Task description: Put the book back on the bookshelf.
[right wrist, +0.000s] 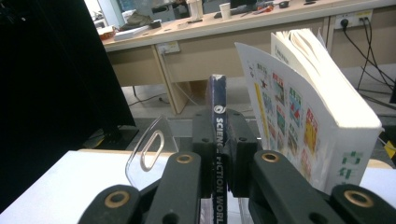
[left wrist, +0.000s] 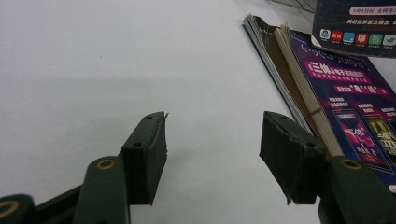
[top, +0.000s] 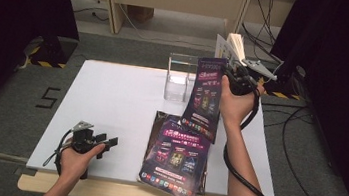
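My right gripper (top: 234,76) is raised over the far right of the white table (top: 111,100), shut on a thin purple magazine (top: 206,98) that hangs down from it. In the right gripper view the jaws (right wrist: 219,140) pinch the magazine's dark spine (right wrist: 217,116), seen edge-on. A stack of similar purple magazines (top: 178,156) lies flat near the front edge. My left gripper (top: 108,143) rests low at the front left, open, with nothing between its jaws (left wrist: 212,144). The stack (left wrist: 345,102) lies just to its right.
A clear acrylic holder (top: 181,78) stands at the far middle of the table, its curved wall (right wrist: 149,149) just beyond the right jaws. White booklets (right wrist: 317,116) stand upright at the far right (top: 233,46). Cables trail on the floor at right.
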The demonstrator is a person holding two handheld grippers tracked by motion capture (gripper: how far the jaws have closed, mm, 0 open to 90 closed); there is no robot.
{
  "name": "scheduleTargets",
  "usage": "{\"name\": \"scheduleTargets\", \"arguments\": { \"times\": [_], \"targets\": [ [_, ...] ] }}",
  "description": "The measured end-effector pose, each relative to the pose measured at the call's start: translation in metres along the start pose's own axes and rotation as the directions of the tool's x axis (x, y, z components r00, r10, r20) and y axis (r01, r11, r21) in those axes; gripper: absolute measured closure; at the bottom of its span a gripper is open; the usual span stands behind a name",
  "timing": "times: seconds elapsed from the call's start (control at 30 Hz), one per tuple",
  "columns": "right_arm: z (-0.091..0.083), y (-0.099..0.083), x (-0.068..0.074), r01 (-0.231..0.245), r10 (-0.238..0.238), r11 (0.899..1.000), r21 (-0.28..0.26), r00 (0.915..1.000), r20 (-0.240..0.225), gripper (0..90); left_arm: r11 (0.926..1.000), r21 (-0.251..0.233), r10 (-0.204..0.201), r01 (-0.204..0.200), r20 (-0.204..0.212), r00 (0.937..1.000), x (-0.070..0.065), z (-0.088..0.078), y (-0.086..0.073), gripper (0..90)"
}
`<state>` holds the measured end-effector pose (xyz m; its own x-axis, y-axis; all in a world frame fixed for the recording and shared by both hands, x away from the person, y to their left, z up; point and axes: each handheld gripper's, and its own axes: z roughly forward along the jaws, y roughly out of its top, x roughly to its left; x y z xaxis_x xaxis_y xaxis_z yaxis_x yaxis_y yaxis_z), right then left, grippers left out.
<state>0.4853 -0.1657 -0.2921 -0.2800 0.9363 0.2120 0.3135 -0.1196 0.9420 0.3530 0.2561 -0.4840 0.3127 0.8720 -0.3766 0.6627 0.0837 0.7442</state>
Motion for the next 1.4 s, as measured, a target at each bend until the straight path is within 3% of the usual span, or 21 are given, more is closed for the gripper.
{"name": "scheduleTargets", "arguments": {
  "times": [0.57, 0.8, 1.4],
  "targets": [
    [0.016, 0.008, 0.002, 0.017, -0.017, 1.000, -0.020, 0.9996, 0.022, 84.6, 1.0000, -0.004, -0.004, 0.004, 0.001, 1.0000, 0.001, 0.000, 0.001, 40.4],
    [0.019, 0.013, 0.003, -0.001, 0.002, 0.999, -0.039, 0.9998, 0.022, 84.6, 1.0000, -0.001, -0.004, 0.004, 0.001, 1.0000, 0.001, 0.001, 0.001, 40.4],
    [0.030, 0.021, 0.005, 0.005, -0.002, 0.997, -0.080, 0.9991, 0.043, 84.6, 1.0000, 0.002, 0.000, 0.000, 0.001, 1.0000, 0.002, 0.001, 0.000, 40.5]
  ]
}}
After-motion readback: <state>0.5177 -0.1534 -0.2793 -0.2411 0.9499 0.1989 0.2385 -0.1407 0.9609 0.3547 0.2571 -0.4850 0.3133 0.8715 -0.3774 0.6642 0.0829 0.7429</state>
